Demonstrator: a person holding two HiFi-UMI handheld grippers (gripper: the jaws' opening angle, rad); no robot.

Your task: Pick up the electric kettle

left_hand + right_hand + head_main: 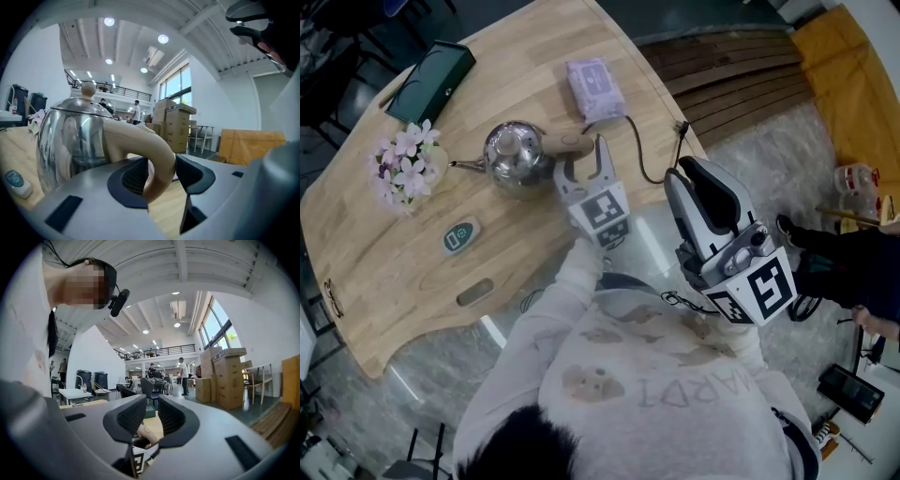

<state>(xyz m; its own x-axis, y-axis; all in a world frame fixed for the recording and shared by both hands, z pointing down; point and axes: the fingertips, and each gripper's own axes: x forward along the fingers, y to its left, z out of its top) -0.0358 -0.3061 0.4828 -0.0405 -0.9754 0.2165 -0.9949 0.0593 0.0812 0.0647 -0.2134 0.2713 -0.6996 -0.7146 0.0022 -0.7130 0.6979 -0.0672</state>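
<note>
The steel electric kettle stands on the wooden table, its spout to the left and its beige handle to the right. My left gripper reaches in from below, open, one jaw on each side of the handle. In the left gripper view the handle lies against the left pad, with a gap to the right pad, and the kettle body fills the left. My right gripper hangs off the table's right edge, jaws a narrow gap apart around nothing.
On the table are a bunch of pink flowers, a dark green box, a purple tissue pack, a small green-and-white device and a black cord trailing to the right edge. Stacked wooden slats lie beyond.
</note>
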